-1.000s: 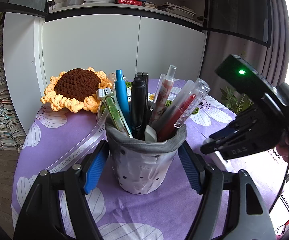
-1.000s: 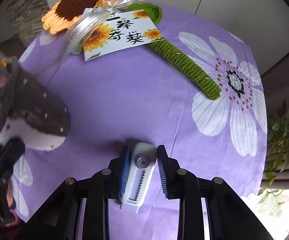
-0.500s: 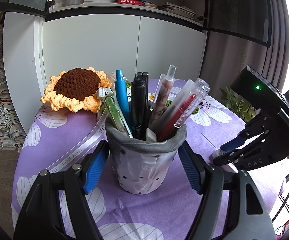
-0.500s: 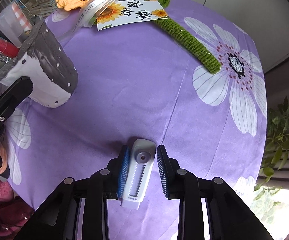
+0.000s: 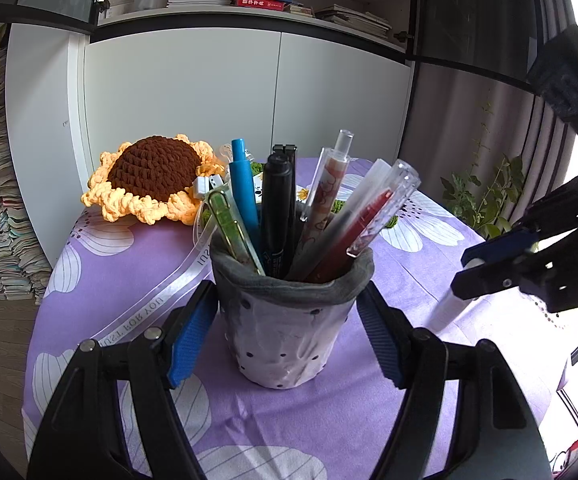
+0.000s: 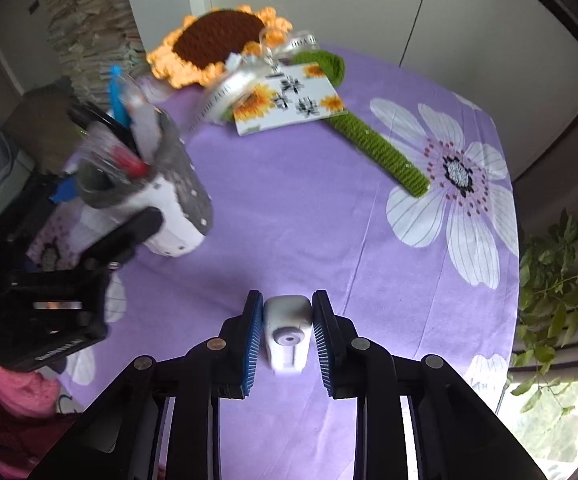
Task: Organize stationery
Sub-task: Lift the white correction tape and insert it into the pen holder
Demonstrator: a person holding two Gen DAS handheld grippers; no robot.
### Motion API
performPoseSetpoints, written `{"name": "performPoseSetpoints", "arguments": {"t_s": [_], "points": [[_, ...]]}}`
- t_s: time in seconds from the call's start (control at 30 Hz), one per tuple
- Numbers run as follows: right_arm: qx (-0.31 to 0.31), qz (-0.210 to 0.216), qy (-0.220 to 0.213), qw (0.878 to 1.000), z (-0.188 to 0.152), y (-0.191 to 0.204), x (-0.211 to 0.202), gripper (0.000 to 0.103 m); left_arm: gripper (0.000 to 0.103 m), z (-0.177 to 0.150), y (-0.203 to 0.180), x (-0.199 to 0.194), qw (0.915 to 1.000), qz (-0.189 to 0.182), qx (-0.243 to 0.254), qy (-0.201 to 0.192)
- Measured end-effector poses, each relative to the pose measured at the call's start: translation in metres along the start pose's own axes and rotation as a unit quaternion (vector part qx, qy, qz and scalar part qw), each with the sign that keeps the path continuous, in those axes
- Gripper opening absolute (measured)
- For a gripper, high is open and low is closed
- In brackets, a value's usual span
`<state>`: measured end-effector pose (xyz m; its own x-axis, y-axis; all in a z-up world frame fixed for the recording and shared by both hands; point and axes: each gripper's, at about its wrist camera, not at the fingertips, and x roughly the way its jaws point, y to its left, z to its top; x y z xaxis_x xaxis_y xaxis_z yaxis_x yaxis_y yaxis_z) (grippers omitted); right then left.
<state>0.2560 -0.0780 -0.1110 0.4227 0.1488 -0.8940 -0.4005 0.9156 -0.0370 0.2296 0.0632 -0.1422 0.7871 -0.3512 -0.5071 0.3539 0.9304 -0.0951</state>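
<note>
One round counter (image 6: 297, 216) under a purple cloth with white flower prints carries everything. On it lies one crocheted sunflower (image 5: 153, 178) with a green stem (image 6: 373, 148), and one printed card (image 6: 289, 104) tied by a white ribbon (image 5: 157, 300). One grey dotted pen cup (image 5: 289, 320) stands upright between the spread jaws of the left gripper (image 5: 285, 336), their blue pads beside its walls; whether they touch is unclear. About eight pens (image 5: 277, 208) stick out of it. The right gripper (image 6: 287, 332) pinches one white correction tape (image 6: 287, 330), held above the cloth right of the cup.
</note>
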Motion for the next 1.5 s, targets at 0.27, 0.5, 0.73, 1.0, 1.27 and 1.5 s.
{"name": "performPoseSetpoints", "arguments": {"t_s": [0.27,0.5,0.73,1.0,1.27,1.5], "points": [[-0.015,0.038,-0.098,0.994,0.007,0.022,-0.054,0.026,0.071,0.000,0.000,0.000,1.0000,0.000,0.000,0.000],[-0.025,0.072,-0.155,0.985,0.020,0.038,-0.094,0.026,0.071,0.000,0.000,0.000,1.0000,0.000,0.000,0.000],[-0.035,0.099,-0.173,0.979,0.049,0.055,-0.088,0.026,0.071,0.000,0.000,0.000,1.0000,0.000,0.000,0.000],[-0.041,0.094,-0.163,0.981,0.069,0.060,-0.067,0.026,0.071,0.000,0.000,0.000,1.0000,0.000,0.000,0.000],[-0.060,0.081,-0.140,0.985,0.066,0.064,-0.046,0.026,0.071,-0.001,0.001,0.001,1.0000,0.000,0.000,0.000],[-0.055,0.086,-0.139,0.985,0.063,0.061,-0.044,0.026,0.071,-0.001,0.002,0.002,1.0000,-0.001,-0.001,0.001]]}}
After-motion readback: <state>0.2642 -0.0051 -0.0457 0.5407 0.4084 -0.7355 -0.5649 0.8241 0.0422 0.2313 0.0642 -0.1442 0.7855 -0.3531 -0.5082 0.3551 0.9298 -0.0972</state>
